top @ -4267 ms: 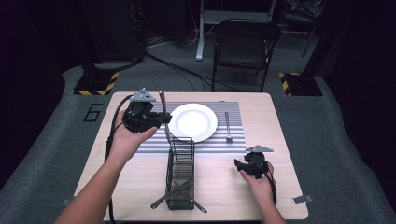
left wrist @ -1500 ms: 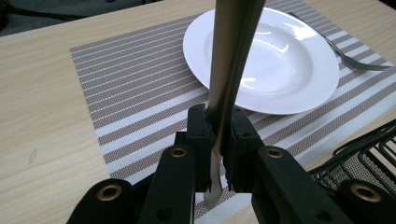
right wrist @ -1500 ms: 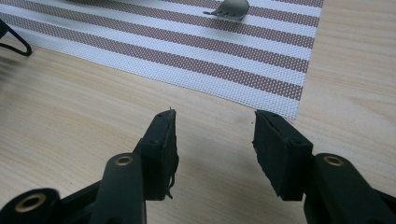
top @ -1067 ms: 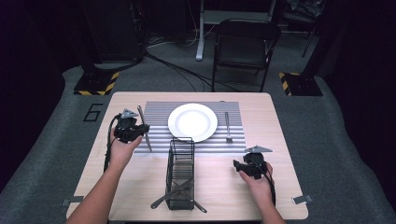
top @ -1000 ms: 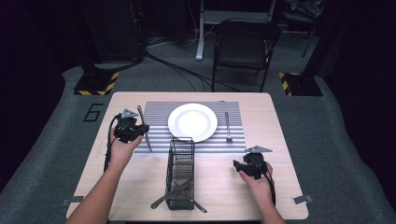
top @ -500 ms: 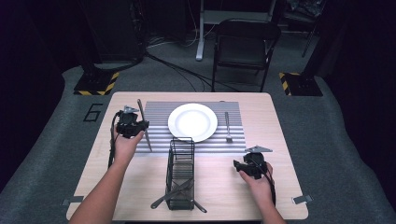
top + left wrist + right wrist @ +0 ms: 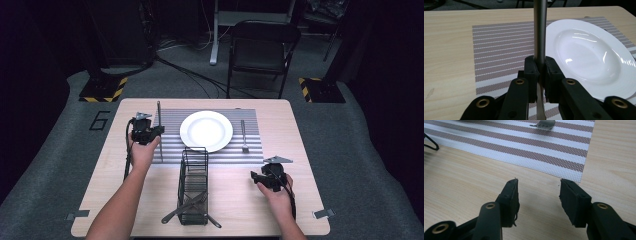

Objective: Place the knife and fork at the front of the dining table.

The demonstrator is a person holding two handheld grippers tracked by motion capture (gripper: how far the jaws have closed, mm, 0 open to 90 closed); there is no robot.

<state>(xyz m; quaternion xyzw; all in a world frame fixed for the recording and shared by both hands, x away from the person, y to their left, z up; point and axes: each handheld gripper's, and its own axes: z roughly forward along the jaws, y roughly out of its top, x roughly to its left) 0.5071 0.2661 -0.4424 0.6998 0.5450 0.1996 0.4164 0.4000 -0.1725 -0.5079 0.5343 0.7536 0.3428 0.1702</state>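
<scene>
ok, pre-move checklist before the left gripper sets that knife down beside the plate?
1. Grip: left gripper jaws clamped on the knife shaft: ok.
2. Landing spot: bare placemat left of the plate: ok.
3. Knife clear of the plate rim: beside it, contact cannot tell.
4. Knife height over the mat: cannot tell.
5. Right gripper open, parked on the table, out of the way: ok.
6. Fork already on the mat right of the plate: ok.
</scene>
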